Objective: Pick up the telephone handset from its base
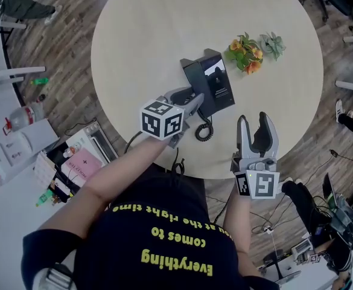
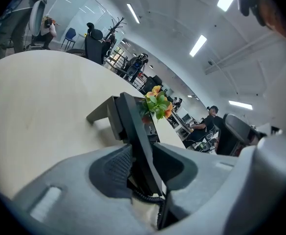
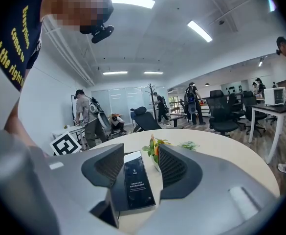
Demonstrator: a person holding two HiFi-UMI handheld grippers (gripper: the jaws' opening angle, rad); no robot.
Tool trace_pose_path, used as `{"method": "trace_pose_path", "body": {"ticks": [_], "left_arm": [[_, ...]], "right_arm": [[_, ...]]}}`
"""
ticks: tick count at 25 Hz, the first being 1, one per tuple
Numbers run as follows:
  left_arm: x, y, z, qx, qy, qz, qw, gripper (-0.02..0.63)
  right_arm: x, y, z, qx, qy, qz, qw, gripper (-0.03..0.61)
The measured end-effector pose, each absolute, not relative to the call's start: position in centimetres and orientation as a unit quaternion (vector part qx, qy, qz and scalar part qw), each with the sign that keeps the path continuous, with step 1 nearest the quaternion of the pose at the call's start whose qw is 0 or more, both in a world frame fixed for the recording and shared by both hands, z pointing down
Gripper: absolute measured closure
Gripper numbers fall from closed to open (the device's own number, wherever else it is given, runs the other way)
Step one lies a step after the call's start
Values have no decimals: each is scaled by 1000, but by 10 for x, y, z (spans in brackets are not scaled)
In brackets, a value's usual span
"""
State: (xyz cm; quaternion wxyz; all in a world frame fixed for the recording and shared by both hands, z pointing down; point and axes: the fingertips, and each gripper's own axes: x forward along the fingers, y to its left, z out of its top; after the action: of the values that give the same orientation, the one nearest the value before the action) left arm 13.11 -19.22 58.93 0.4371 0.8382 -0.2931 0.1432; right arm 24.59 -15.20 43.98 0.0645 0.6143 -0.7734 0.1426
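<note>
A black telephone [image 1: 215, 80] sits near the middle of the round pale table [image 1: 146, 35], and its handset [image 1: 194, 83] lies along the left side of the base. My left gripper [image 1: 191, 101] reaches in from the near side. In the left gripper view its jaws stand on either side of the handset [image 2: 138, 141], and both pads press on the near end, so the left gripper [image 2: 143, 168] is shut on it. The coiled cord [image 1: 203, 128] hangs toward the table's near edge. My right gripper [image 1: 253, 121] rests open to the right of the cord, pointing at the telephone [image 3: 133, 182] with nothing between its jaws.
A small pot of orange flowers [image 1: 245, 53] and a pale green plant [image 1: 273, 44] stand just right of the phone. A cluttered desk [image 1: 19, 162] lies off the table's left. Office chairs [image 3: 221, 114] and people stand in the room beyond.
</note>
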Motion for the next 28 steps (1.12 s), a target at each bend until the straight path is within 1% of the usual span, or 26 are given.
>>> {"method": "trace_pose_path", "body": {"ticks": [1, 3, 7, 12, 18, 22, 23, 28], "left_arm": [[131, -193, 590, 838, -295, 143, 437, 477], [130, -196, 593, 836, -301, 141, 436, 500], [131, -200, 597, 829, -299, 124, 455, 494], [130, -196, 589, 833, -295, 110, 456, 516], [141, -189, 567, 858, -269, 101, 425, 538], [137, -189, 557, 861, -270, 92, 422, 541], [135, -190, 555, 861, -271, 90, 421, 541], [123, -197, 540, 864, -280, 75, 412, 541]], "right_arm": [[245, -152, 440, 614, -774, 142, 64, 348], [244, -151, 440, 613, -775, 142, 65, 348], [243, -149, 441, 612, -774, 146, 67, 348], [243, -146, 441, 613, -774, 145, 68, 350], [245, -149, 440, 613, -774, 144, 67, 350], [243, -149, 435, 614, -775, 138, 66, 353], [244, -149, 434, 614, -775, 136, 66, 360], [248, -146, 425, 621, -771, 121, 66, 446]]}}
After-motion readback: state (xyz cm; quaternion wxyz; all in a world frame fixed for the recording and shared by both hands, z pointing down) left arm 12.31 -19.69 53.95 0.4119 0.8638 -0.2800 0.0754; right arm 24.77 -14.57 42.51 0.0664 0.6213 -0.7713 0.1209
